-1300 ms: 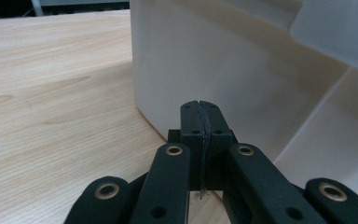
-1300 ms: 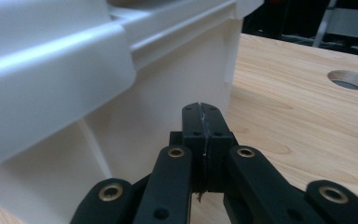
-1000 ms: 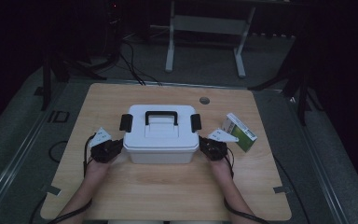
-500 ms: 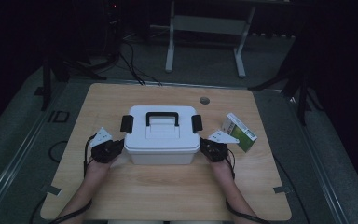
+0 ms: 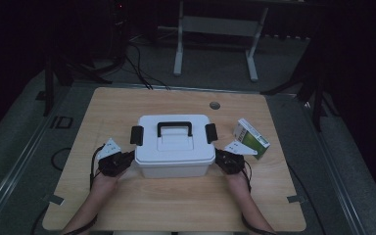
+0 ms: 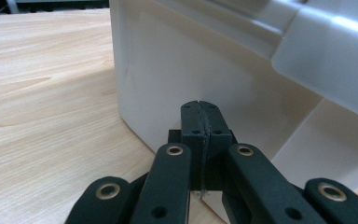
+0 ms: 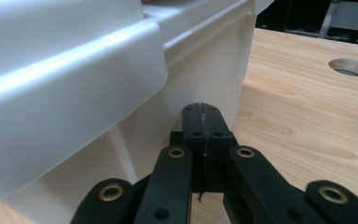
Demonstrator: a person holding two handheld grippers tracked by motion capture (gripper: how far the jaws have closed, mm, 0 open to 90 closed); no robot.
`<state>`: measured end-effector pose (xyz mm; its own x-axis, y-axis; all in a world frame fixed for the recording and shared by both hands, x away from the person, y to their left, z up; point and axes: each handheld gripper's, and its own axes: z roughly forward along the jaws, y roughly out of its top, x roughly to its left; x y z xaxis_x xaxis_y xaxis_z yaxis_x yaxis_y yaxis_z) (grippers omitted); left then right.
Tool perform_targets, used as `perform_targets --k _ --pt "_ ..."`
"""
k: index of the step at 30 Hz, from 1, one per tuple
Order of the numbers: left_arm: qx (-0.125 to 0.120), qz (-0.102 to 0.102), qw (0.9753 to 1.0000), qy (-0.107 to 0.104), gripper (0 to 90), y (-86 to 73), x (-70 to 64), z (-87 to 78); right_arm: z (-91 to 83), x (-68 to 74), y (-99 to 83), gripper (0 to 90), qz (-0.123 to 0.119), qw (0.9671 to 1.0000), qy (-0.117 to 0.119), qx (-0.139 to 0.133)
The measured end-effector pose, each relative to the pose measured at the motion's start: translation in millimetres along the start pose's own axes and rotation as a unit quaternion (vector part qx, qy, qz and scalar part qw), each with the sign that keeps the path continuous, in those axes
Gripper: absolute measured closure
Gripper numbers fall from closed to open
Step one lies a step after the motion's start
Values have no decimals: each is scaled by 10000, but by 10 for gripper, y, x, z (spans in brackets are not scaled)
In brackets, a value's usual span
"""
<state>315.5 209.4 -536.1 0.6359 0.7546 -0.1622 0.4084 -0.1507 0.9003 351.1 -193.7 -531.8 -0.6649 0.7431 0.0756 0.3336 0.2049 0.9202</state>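
A white lidded storage box (image 5: 174, 146) with a black carry handle (image 5: 175, 128) and two black side latches sits at the middle of the wooden bench (image 5: 127, 205). The left hand-held gripper (image 5: 126, 160) is at the box's 9 o'clock side, low near its front corner, and the right hand-held gripper (image 5: 220, 159) is at its 3 o'clock side, mirrored. In the left gripper view the two black jaws are pressed fully together with nothing between them, their joined tip right up against the white side wall (image 6: 177, 70) below the lid's overhang; whether tip and wall actually touch I cannot tell. The right gripper view shows the same: jaws closed flat on each other, empty, their tip at the box wall (image 7: 205, 74) under the lid rim. Judging from this, the step in hand is a two-sided squeeze on the box, the closed tips used as pushers rather than pinchers, most likely to slide or reposition it on the bench. The next move calls for equal inward pressure from both sides, kept low on the walls so the box does not tip or twist, and both hands travelling together. A green-and-white carton (image 5: 250, 139) lies at the box's 2 o'clock, just beyond the right hand-held gripper, so a shift toward that side needs care. A round hole (image 5: 215, 105) in the bench lies at 1 o'clock, well apart.
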Motion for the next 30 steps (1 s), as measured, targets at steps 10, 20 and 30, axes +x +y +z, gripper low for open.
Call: perform_targets --k 10,20,30 --pt "16 13 9998 -177 900 -30 -151 -2 -168 -10 -71 900 -7 10000 -47 -17" --pt "68 66 9995 -309 900 -52 -262 -23 -368 28 -151 900 -23 10000 -25 3" --pt "139 159 9985 -514 900 -88 -425 -58 -625 106 -251 900 -128 9999 -17 47"
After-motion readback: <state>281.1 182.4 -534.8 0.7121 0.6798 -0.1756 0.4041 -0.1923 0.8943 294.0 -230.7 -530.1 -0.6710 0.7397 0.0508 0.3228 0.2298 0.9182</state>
